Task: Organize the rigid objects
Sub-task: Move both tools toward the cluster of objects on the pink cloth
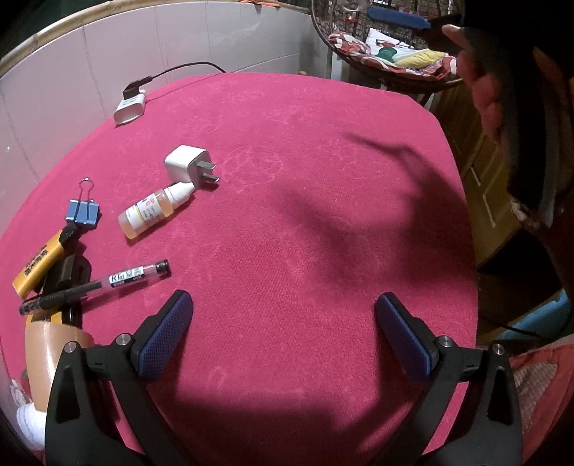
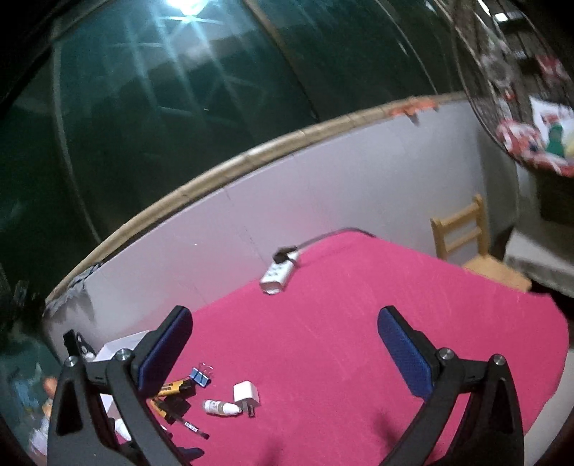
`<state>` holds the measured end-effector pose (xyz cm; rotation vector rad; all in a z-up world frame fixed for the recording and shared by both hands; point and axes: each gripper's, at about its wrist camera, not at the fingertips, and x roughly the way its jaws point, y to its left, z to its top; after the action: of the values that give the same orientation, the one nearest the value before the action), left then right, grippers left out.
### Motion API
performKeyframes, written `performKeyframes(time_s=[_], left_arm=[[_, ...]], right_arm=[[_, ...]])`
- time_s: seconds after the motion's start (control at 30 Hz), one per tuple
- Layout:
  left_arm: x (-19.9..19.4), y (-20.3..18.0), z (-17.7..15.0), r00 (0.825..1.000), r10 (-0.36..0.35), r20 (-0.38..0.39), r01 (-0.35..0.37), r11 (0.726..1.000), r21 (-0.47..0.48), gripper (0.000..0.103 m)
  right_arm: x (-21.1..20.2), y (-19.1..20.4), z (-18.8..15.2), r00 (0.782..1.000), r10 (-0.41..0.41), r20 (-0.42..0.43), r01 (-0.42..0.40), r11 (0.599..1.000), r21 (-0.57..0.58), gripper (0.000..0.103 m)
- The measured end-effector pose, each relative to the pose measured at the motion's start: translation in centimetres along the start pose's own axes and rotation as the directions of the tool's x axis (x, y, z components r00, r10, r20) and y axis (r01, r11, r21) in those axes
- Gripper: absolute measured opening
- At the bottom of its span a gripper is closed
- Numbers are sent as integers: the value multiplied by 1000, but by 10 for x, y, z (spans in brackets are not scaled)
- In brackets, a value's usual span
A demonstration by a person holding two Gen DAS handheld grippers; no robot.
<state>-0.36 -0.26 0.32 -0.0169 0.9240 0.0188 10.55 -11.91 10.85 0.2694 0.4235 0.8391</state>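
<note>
while tongs [image 1: 283, 304] gape, objects hug cloth [image 1: 323, 215] edge

Dim fisheye views; hard shadows, lamp glare [image 2: 186, 5], motion blur.

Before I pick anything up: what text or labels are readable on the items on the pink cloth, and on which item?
"K" then digits that look like "02": pen barrel label; the rest is too small.
Dropper bottle: orange-and-white label, print too small to read.
Yellow utility knife: dark lettering, blurred and unreadable.
White charger plug: no text visible.
</note>
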Motion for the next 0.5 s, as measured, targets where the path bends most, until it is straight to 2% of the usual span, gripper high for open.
performKeyframes(time_s=[0.1,0.2,0.27,0.33,0.4,0.47,0.5], left_arm=[[-12,-4,-4,1000,0,-12,0,1000,10,103],[-50,-6,-11,992,31,119,-30,999,-14,103],[-79,0,-16,980,71,184,-60,996,-60,103],[-106,11,-23,961,143,237,-117,986,-123,103],[-125,29,-33,936,244,253,-195,959,-204,103],[-136,52,-46,898,383,218,-309,899,-309,103],[-139,62,-53,881,431,195,-346,869,-355,103]], right_arm=[[-2,8,-5,1000,22,-22,-22,999,-24,103],[-3,12,-9,998,38,-40,-40,998,-50,103],[-3,15,-10,998,37,-41,-40,997,-63,103],[-3,15,-10,998,41,-46,-44,998,-54,103],[-2,15,-11,998,45,-54,-48,998,-43,103],[0,16,-13,997,40,-63,-44,998,-49,103],[1,17,-15,997,38,-70,-42,998,-56,103]])
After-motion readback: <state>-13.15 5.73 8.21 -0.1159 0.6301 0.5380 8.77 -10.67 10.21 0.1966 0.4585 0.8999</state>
